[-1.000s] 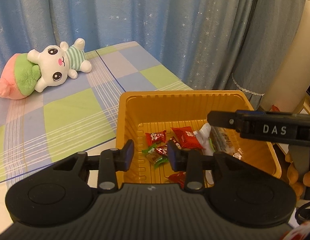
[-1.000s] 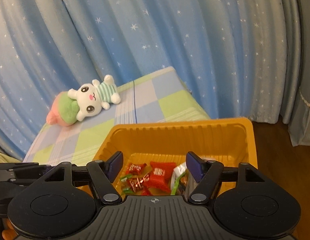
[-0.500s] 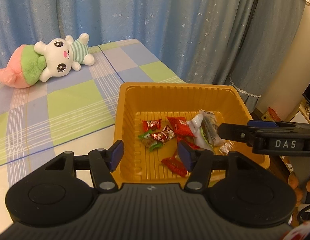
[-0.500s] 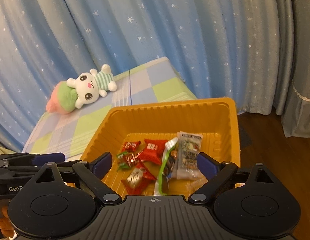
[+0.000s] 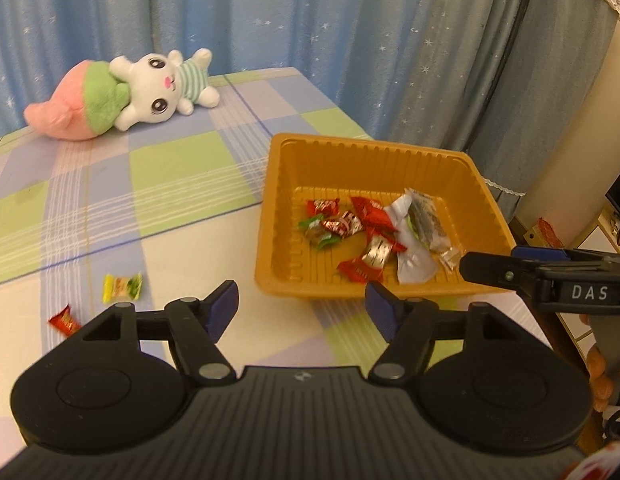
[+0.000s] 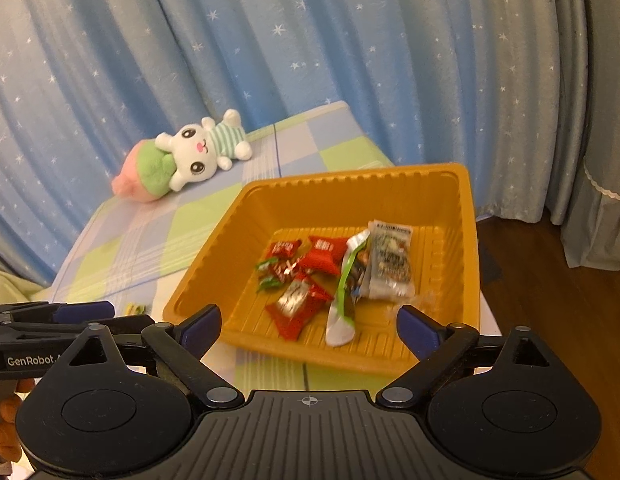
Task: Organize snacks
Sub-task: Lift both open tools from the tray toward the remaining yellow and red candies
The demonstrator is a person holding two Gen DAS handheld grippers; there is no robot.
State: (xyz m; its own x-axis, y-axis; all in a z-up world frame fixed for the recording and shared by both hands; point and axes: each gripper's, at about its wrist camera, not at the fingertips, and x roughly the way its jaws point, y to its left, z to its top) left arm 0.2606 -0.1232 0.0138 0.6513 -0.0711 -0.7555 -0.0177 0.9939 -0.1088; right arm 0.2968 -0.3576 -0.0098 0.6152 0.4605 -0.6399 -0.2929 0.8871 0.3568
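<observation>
An orange tray [image 5: 286, 168] [image 6: 466, 216] stands on the checked tablecloth and holds several wrapped snacks [image 5: 370, 236] [image 6: 330, 268]. A yellow-green snack packet [image 5: 122, 287] and a small red candy [image 5: 64, 322] lie loose on the cloth left of the tray. My left gripper [image 5: 302, 310] is open and empty, just in front of the tray's near edge. My right gripper [image 6: 310, 330] is open and empty, over the tray's near rim; it also shows at the right of the left wrist view [image 5: 546, 278].
A plush rabbit with a pink and green body [image 5: 122, 96] [image 6: 186, 160] lies at the far side of the table. Blue starry curtains hang behind. The table's right edge drops to a wooden floor [image 6: 550, 300].
Both grippers have pulled back from the tray and opened wider. The long packet has dropped from the right gripper into the tray. The loose snacks on the cloth have come into view.
</observation>
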